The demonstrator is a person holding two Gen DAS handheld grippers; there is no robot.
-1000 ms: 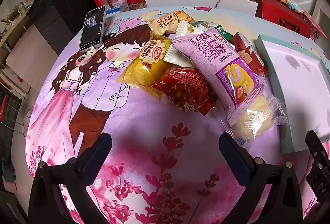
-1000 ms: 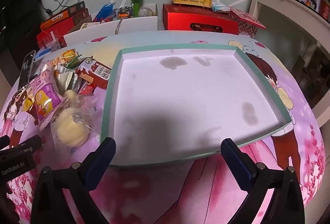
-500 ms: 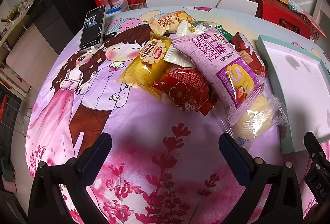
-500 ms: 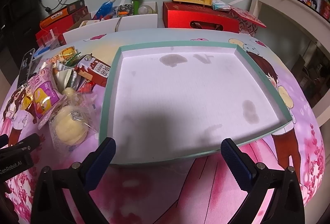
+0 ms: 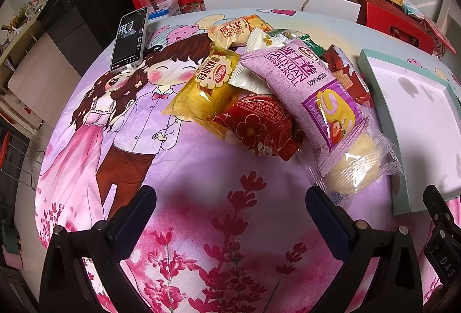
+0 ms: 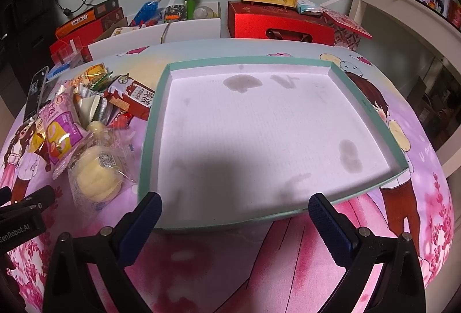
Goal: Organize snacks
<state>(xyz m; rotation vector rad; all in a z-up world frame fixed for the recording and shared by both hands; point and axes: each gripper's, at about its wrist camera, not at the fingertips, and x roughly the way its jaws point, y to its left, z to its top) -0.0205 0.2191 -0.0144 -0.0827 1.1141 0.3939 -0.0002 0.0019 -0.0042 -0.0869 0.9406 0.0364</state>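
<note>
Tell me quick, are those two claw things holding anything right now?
Left gripper: open, holding nothing, poised short of the snack pile.
Right gripper: open, holding nothing, at the near edge of the tray.

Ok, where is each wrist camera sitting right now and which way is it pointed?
Left wrist: low over the tablecloth, facing the snack pile; the open left gripper shows, and the other gripper's tip at far right.
Right wrist: low at the table's near edge, facing the teal-rimmed tray; the open right gripper shows, and the left gripper's body at left.
Shared: the tray, the purple Swiss roll pack, the clear-wrapped cake, the phone.
</note>
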